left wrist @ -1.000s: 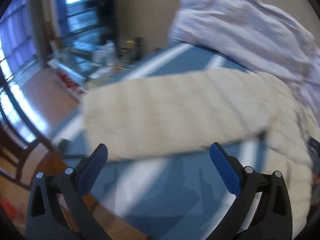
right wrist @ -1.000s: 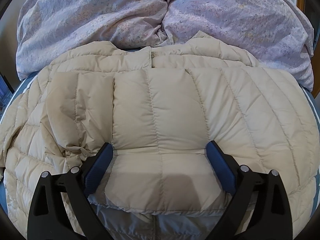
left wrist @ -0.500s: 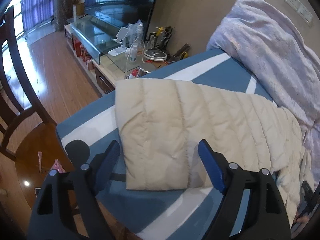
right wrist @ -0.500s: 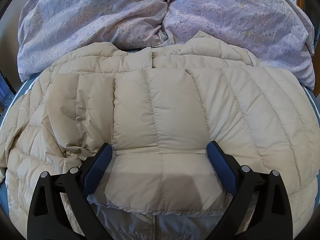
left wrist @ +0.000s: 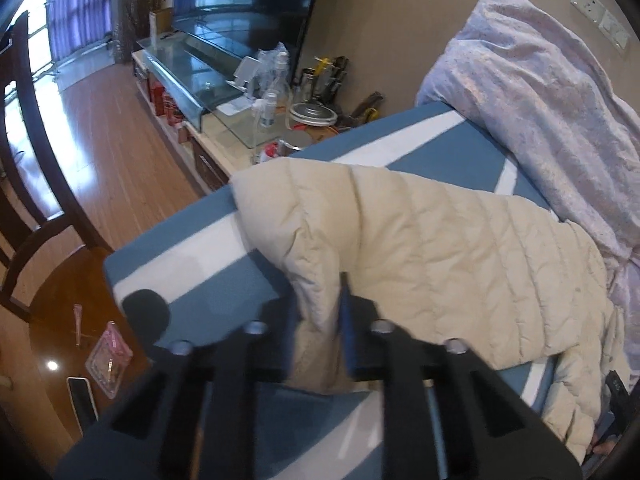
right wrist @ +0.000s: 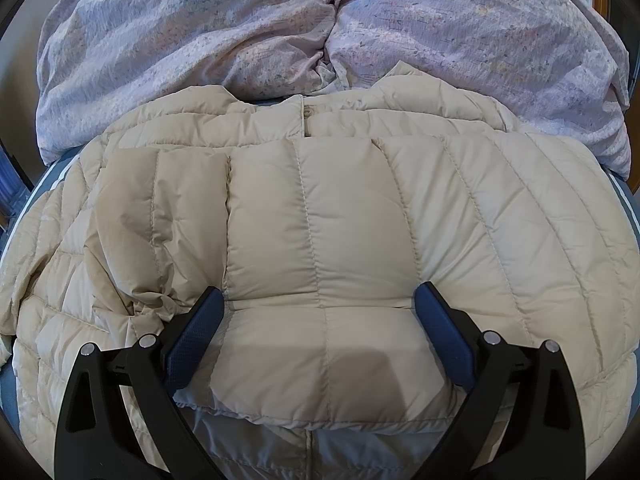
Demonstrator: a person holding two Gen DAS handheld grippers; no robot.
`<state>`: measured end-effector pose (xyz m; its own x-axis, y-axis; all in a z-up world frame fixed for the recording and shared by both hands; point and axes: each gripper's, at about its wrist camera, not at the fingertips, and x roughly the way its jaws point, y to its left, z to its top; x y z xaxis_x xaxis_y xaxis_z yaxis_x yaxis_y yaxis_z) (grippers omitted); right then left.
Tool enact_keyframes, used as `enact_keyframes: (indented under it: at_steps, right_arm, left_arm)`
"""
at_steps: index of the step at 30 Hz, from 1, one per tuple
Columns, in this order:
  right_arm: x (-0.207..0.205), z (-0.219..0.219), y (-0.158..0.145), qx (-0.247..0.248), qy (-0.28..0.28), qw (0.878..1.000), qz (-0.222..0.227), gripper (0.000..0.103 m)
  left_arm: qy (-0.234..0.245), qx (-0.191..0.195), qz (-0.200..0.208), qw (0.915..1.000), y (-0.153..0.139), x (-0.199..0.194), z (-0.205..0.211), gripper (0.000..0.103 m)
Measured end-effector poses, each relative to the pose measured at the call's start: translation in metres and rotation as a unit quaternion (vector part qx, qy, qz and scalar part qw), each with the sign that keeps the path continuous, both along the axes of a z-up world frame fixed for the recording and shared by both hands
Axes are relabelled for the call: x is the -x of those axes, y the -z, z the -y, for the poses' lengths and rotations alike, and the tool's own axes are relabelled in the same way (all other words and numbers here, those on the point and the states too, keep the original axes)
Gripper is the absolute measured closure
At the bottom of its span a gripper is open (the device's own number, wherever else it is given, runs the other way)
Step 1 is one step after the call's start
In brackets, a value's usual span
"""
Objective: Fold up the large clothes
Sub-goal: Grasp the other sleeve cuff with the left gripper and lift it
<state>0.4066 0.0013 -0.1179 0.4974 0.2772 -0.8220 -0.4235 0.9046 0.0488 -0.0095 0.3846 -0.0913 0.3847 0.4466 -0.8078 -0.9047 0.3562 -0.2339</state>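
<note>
Fingers of the left gripper (left wrist: 318, 312) are pinched on the cuff end of a sleeve (left wrist: 420, 256), which is stretched out across the blue bed (left wrist: 192, 248). Further right, the fingers of the right gripper (right wrist: 320, 320) are held wide apart, with nothing gripped, just above the coat (right wrist: 320, 220). The coat is spread on the bed below a purple quilt (right wrist: 200, 40), and one sleeve is already laid across it. The sleeve fold seems to be in hand. Next, the held sleeve likely needs to be carried over onto the coat and laid flat.
</note>
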Motion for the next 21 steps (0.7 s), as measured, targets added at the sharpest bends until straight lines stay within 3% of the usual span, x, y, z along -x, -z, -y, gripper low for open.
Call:
enact_keyframes:
  at_steps: [5,12,17,21]
  right_arm:
    - [0.0,0.001,0.0,-0.006,-0.002,1.0,-0.002,0.003]
    - [-0.001,0.002,0.0,-0.014,-0.003,1.0,-0.004,0.002]
    - [-0.001,0.002,0.001,-0.018,-0.003,1.0,-0.005,0.002]
    - [-0.001,0.004,0.001,-0.025,-0.002,1.0,-0.007,0.002]
  left_arm:
    - [0.015,-0.017,0.0,0.9998,-0.017,-0.012,0.009,0.097]
    - [0.098,-0.05,0.06,0.9921,-0.072,-0.065,0.045,0.097]
    - [0.199,-0.051,0.116,0.9718,-0.106,-0.135,0.096,0.098]
    - [0.269,-0.032,0.141,0.9522,-0.114,-0.189,0.138,0.097]
